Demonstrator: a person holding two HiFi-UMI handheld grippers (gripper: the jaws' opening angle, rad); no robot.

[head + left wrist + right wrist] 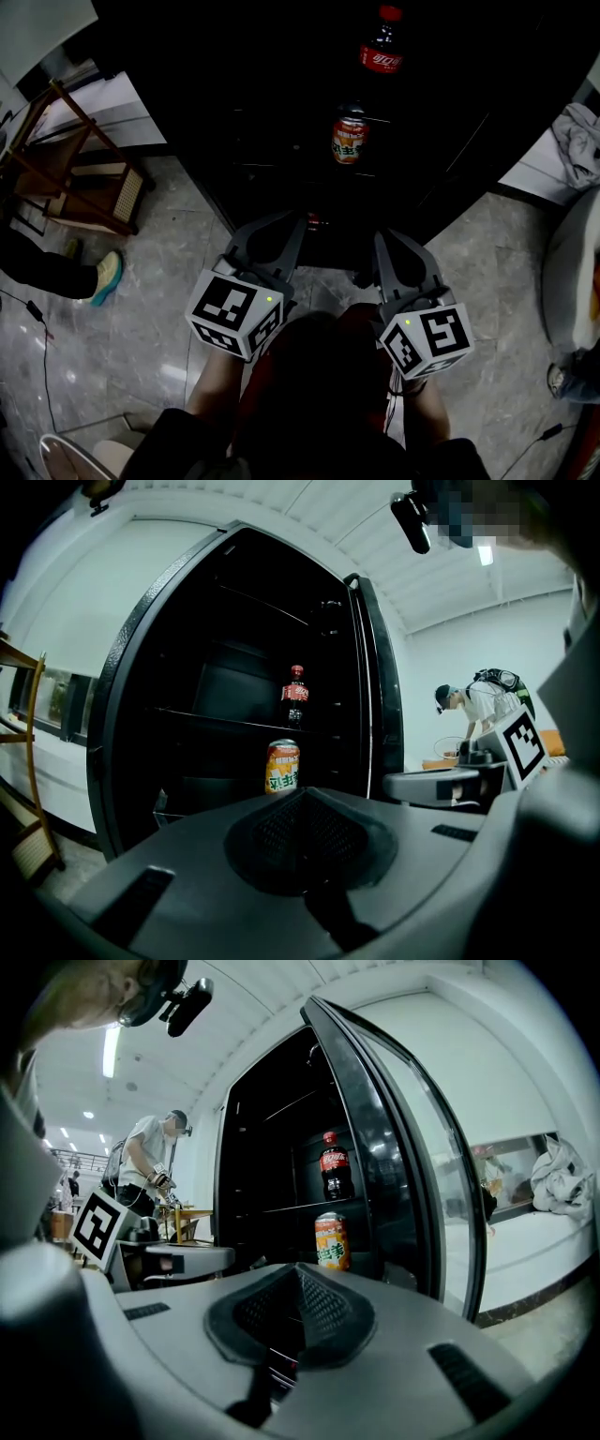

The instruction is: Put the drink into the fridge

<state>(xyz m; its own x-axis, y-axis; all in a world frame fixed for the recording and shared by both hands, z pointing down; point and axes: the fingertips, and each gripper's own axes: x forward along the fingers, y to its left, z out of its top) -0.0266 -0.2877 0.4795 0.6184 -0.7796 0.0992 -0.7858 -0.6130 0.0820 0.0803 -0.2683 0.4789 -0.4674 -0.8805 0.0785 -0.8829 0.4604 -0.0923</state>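
The black fridge stands open in front of me. An orange drink can stands upright on a lower shelf. It also shows in the left gripper view and the right gripper view. A cola bottle with a red cap stands on the shelf above it. My left gripper and right gripper are held side by side just outside the fridge, short of the can. Both are shut, pads together, with nothing between them.
The fridge door stands open on the right. A wooden rack and someone's shoe are on the tiled floor to the left. A grey cloth lies on a white ledge at the right. A person bends over a table behind.
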